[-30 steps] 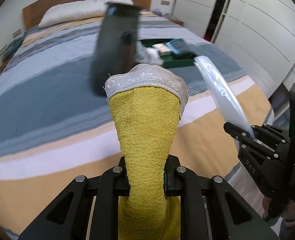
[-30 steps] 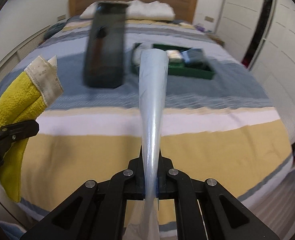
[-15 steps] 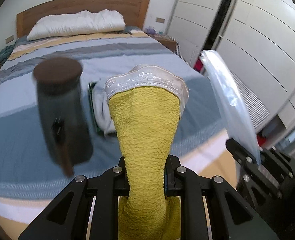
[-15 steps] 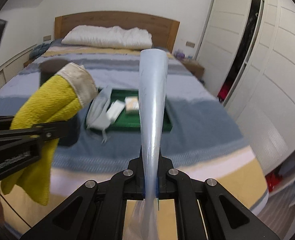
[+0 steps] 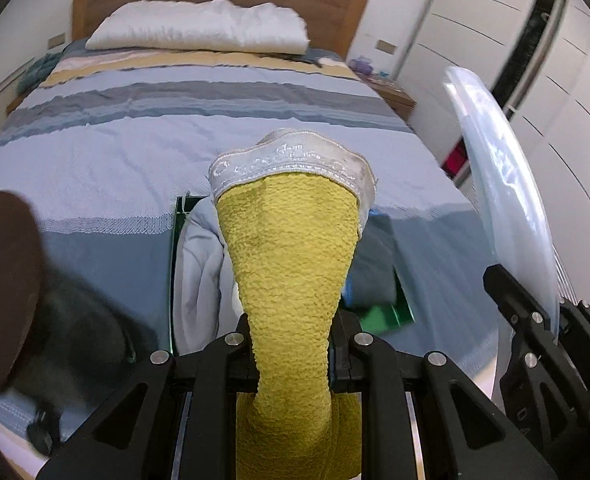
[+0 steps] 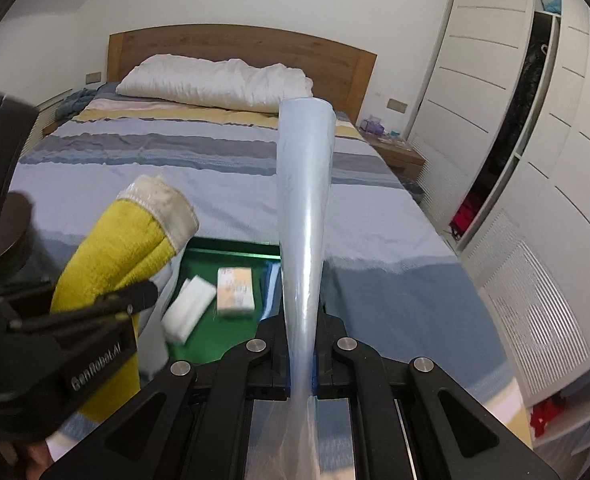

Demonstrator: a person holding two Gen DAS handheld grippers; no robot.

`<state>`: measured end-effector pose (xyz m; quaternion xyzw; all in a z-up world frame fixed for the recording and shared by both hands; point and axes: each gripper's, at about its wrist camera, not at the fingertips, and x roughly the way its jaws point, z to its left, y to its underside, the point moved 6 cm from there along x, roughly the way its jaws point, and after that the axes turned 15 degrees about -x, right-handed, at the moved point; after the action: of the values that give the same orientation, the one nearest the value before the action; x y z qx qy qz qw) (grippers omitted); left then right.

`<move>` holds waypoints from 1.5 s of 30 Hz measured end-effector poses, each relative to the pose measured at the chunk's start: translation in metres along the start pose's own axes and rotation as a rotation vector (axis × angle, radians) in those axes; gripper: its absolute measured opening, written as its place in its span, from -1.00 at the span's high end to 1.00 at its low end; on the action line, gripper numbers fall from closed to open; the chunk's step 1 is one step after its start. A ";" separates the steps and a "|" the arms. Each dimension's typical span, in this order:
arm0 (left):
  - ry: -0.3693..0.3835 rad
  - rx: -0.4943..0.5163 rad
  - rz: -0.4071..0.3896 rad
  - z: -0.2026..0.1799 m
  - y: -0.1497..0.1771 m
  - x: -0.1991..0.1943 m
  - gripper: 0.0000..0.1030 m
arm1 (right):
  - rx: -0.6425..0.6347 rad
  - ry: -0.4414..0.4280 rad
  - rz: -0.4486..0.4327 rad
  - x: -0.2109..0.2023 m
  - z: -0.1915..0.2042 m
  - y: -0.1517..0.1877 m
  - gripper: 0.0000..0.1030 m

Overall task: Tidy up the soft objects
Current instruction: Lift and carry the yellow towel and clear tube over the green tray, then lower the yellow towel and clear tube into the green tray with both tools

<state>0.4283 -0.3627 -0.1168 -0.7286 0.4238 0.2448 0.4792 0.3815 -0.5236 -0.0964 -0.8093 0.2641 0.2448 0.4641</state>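
Observation:
My left gripper [image 5: 293,364] is shut on a yellow towel [image 5: 291,264] with a white lace hem, which stands up between its fingers. My right gripper [image 6: 301,372] is shut on a clear plastic bag [image 6: 303,216] that rises as a narrow strip. Both hang over a green tray [image 6: 235,254] on the bed. In the right wrist view the yellow towel [image 6: 119,248] and the left gripper [image 6: 135,294] are at the left; in the left wrist view the plastic bag [image 5: 503,200] and the right gripper [image 5: 535,320] are at the right.
The green tray holds a grey-blue cloth [image 5: 199,264], a white pack [image 6: 189,310], a tan pack [image 6: 235,290] and folded dark blue fabric [image 5: 373,268]. A dark cylinder [image 5: 3,280] stands blurred at the left. A white pillow [image 6: 215,84], nightstand [image 6: 399,154] and wardrobe [image 6: 535,160] surround the striped bed [image 5: 95,152].
Both grippers have travelled across the bed toward the green tray, which is now right beneath them. The dark cylinder has slid from the middle of the views to the left edge. Both grips are unchanged.

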 end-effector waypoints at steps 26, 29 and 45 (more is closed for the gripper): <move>-0.185 0.040 -0.053 0.011 -0.017 0.111 0.68 | -0.048 -0.062 0.133 0.179 -0.008 -0.019 0.89; -0.197 0.052 -0.069 0.011 -0.017 0.111 0.68 | -0.043 -0.070 0.142 0.190 -0.007 -0.020 0.88; -0.216 0.072 -0.042 0.010 -0.018 0.125 0.65 | -0.048 -0.091 0.202 0.222 0.003 -0.016 0.76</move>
<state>0.5089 -0.3979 -0.2079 -0.6889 0.3631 0.2962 0.5530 0.5559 -0.5585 -0.2304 -0.7776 0.3171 0.3331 0.4288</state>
